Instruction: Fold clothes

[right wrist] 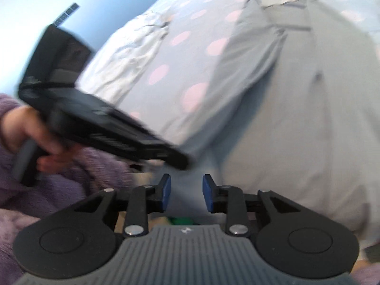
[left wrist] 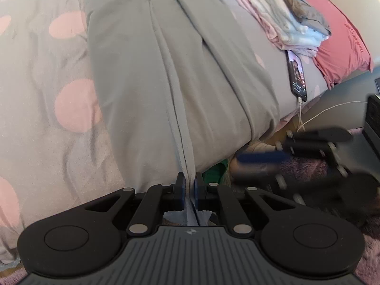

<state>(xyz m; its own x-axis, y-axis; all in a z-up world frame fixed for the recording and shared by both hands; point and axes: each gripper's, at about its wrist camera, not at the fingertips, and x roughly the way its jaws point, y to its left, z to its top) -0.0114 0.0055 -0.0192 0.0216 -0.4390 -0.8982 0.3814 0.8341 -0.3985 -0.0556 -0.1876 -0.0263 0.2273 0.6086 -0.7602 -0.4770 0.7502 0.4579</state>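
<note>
My left gripper (left wrist: 189,193) pinches the near hem of the grey trousers (left wrist: 147,76) lying lengthwise on the spotted bed (left wrist: 42,95), my right gripper (right wrist: 186,194) gapes empty beside them, so a one-sided lift could, I reckon, skew the fold

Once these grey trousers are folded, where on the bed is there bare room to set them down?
The dotted bedspread beside the grey trousers lies bare. The other side is crowded: the stack of folded clothes, the phone and the red pillow fill the strip along that edge.
</note>
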